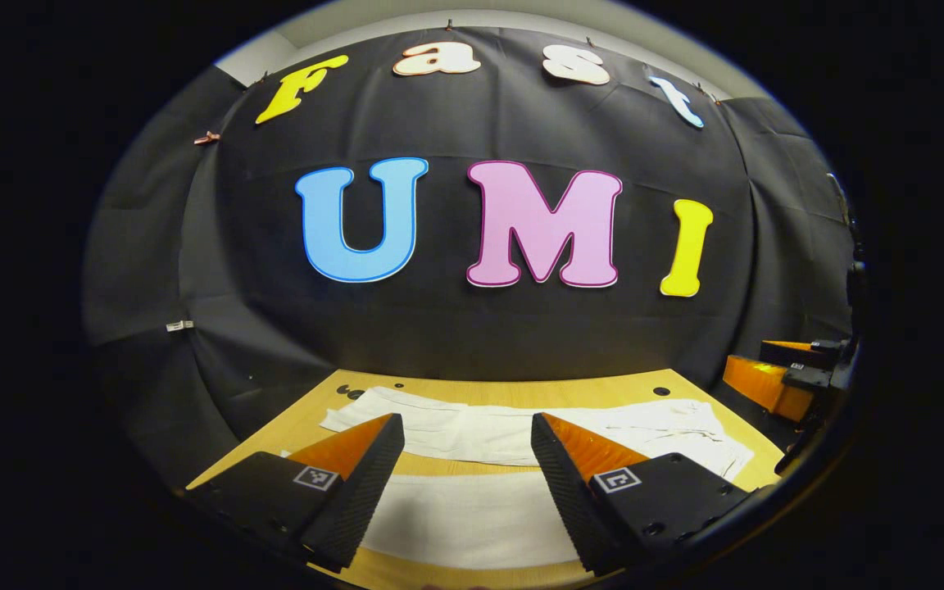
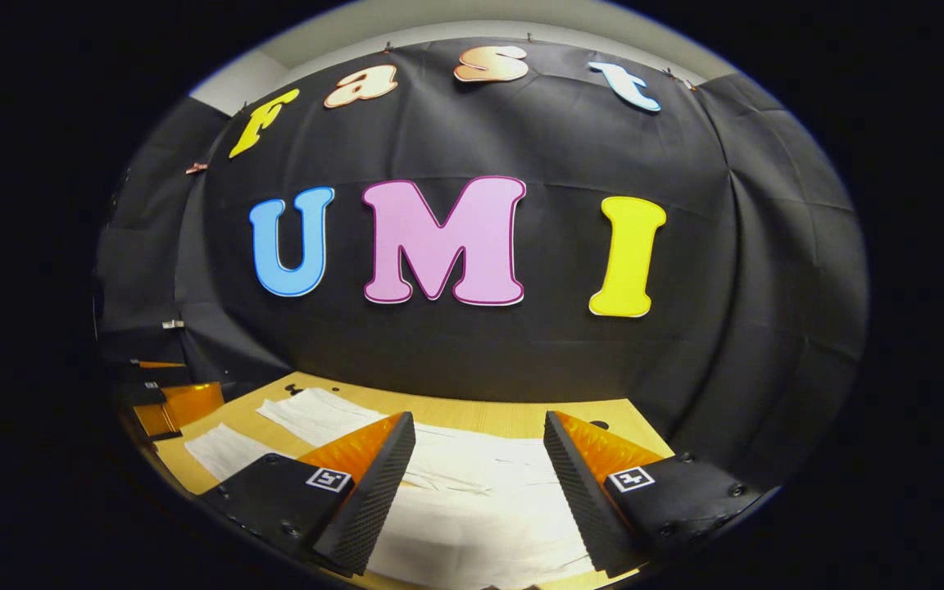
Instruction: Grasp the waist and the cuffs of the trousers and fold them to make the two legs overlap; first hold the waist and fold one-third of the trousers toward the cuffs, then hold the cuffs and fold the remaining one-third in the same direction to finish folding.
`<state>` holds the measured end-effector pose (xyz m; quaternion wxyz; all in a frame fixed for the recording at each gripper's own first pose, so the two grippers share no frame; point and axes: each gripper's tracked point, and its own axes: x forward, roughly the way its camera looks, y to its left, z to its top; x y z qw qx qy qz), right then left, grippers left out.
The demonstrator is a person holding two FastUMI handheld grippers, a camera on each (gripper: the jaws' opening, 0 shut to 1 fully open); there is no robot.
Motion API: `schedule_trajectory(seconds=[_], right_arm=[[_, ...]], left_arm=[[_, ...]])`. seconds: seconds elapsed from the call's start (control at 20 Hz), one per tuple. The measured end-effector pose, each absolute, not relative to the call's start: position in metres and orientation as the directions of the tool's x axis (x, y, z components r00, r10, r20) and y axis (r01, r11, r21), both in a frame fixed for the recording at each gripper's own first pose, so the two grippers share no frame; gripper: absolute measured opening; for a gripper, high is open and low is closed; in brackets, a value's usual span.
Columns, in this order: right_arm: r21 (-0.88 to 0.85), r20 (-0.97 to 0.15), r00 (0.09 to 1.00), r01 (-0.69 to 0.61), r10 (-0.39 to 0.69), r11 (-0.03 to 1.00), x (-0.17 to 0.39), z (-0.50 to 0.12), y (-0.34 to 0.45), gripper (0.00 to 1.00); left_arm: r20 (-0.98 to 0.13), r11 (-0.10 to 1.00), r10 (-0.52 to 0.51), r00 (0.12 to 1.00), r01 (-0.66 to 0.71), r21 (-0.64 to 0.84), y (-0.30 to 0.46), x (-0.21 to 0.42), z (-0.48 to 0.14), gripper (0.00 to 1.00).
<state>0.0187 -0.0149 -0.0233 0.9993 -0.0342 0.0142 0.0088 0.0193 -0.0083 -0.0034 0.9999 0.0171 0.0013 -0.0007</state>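
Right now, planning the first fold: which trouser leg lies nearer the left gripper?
The near leg, the white band between the left gripper fingers; the other leg lies beyond.

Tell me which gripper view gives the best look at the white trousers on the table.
The left gripper view: the trousers stretch nearly end to end across the wooden table, both legs spread apart. The right gripper view shows the trousers closer, one end cut off behind that gripper's open jaws.

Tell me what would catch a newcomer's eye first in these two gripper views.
Probably the white trousers, spread flat across the wooden table with both legs laid out side by side, still unfolded. Next, the left gripper and right gripper, each with its fingers wide apart above the cloth, holding nothing.
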Motion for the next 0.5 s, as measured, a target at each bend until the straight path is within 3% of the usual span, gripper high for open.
schedule_trajectory(seconds=[0.3, 0.5], right_arm=[[-0.102, -0.058, 0.998, 0.021, -0.027, 0.995, 0.022, -0.037, -0.046, 0.97], [-0.217, -0.085, 0.995, 0.029, -0.048, 0.976, 0.024, -0.049, -0.082, 0.97]], left_arm=[[-0.023, 1.000, -0.009, 1.000, 0.010, 0.019, -0.015, 0.019, -0.012, 0.97], [-0.038, 1.000, -0.008, 0.999, 0.009, 0.030, -0.015, 0.020, -0.020, 0.97]])
